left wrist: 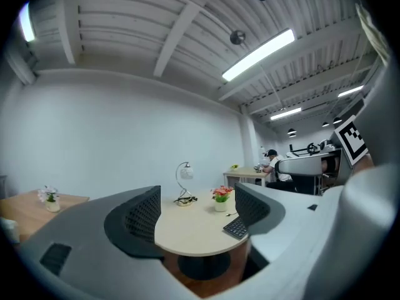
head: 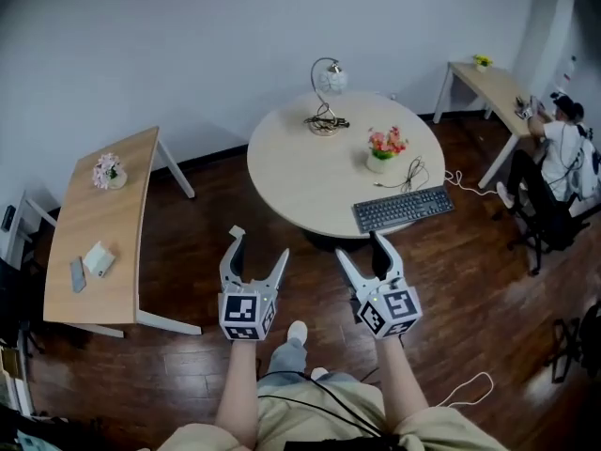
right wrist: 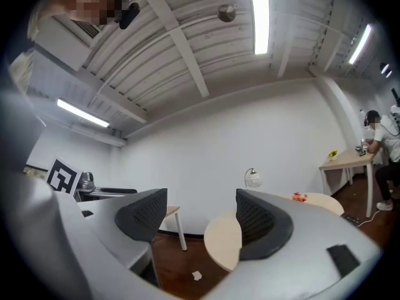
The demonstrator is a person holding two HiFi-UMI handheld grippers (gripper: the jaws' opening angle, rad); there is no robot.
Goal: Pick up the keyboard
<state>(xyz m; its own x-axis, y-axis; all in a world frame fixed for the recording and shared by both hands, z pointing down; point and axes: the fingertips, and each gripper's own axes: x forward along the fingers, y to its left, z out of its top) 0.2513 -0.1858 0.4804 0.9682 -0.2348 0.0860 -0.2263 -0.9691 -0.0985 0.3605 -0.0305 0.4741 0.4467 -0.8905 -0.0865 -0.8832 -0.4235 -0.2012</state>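
Ahead, keyboard (head: pixel 404 209) on table (head: pixel 300 172), apart from left gripper (head: pixel 260 244), right gripper (head: pixel 361 246) (fingers (head: pixel 277 271) spread, empty).

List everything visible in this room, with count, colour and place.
round pale wooden table: one, beige, centre
flat black keyboard: one, black, table's near right edge
curved metal lamp: one, silver, table's far side
potted pink flowers: one, white pot, behind the keyboard
long pale wooden desk: one, beige, left
small flower pot: one, pinkish, on that desk
seated person: one, white top, far right
left gripper: one, grey, open, empty
right gripper: one, grey, open, empty
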